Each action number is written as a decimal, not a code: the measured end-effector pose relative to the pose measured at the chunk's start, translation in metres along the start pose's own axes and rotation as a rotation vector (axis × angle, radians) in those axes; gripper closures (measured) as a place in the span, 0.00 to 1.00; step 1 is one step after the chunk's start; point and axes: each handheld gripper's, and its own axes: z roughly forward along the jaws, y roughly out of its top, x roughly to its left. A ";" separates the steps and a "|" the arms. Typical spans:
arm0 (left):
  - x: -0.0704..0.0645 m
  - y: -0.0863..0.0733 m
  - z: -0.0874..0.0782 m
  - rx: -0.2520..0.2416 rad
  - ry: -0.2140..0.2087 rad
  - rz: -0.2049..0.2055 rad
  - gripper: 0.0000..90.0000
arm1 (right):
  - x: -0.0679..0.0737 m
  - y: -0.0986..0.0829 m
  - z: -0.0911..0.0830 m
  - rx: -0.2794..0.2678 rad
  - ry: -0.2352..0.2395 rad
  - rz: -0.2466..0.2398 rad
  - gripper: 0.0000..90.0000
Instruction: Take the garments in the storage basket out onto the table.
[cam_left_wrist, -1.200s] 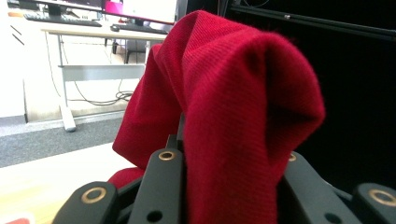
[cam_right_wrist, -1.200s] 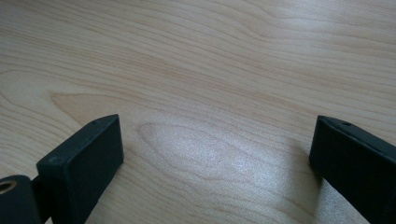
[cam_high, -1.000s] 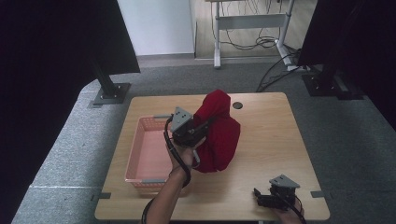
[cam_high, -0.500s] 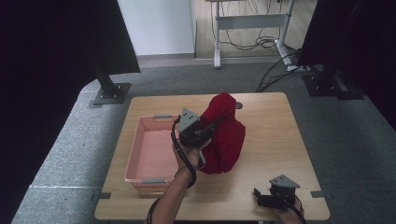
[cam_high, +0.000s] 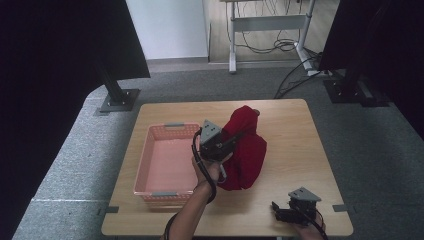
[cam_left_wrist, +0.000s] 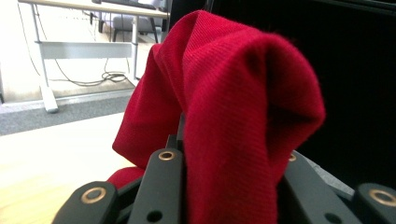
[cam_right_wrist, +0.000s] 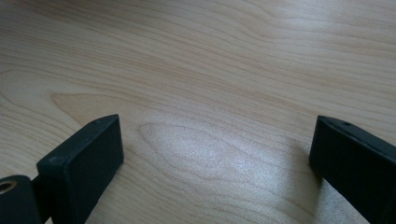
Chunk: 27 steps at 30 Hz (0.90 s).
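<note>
Two grippers in play. Left gripper (cam_high: 234, 139): jaws clamped tight on a fold of the red knitted cloth garment (cam_high: 247, 150), no gap between them in the left gripper view, fabric (cam_left_wrist: 233, 116) bunched up and draped over the jaw tips, hiding most of them. Garment is lifted at the pinched part, rising to a peak above the gripper; its lower end hangs down and meets the light wooden table (cam_high: 290, 125), roughly mid-table. Person's left hand (cam_high: 210, 167) wraps the gripper body from below, forearm coming in from the near edge, black cable looping beside the wrist. Just left of the hand sits the pink perforated plastic basket (cam_high: 150, 150), rectangular, grey handle tabs on both short ends, nothing inside; garment is beside it, not over it, whether it touches the rim can't be told. Right gripper (cam_high: 280, 212): near the front right corner of the table, low over the top, well apart from the garment. Its jaws stand wide apart in the right gripper view (cam_right_wrist: 215, 154), bare wood grain between them, nothing held. Beyond the table: grey carpeted floor (cam_high: 380, 165), black stand base (cam_high: 119, 100) at far left, white desk frame with loose cables (cam_high: 270, 45) at the back.
</note>
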 end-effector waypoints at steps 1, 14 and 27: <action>-0.001 -0.001 0.001 0.003 0.001 0.001 0.82 | 0.000 0.000 0.000 0.000 0.000 0.000 0.03; -0.001 -0.016 0.015 0.037 -0.008 -0.027 0.82 | 0.000 0.000 0.000 -0.001 0.000 0.000 0.03; -0.005 -0.031 0.029 0.074 -0.014 -0.041 0.82 | 0.000 0.000 0.000 -0.002 0.000 0.000 0.03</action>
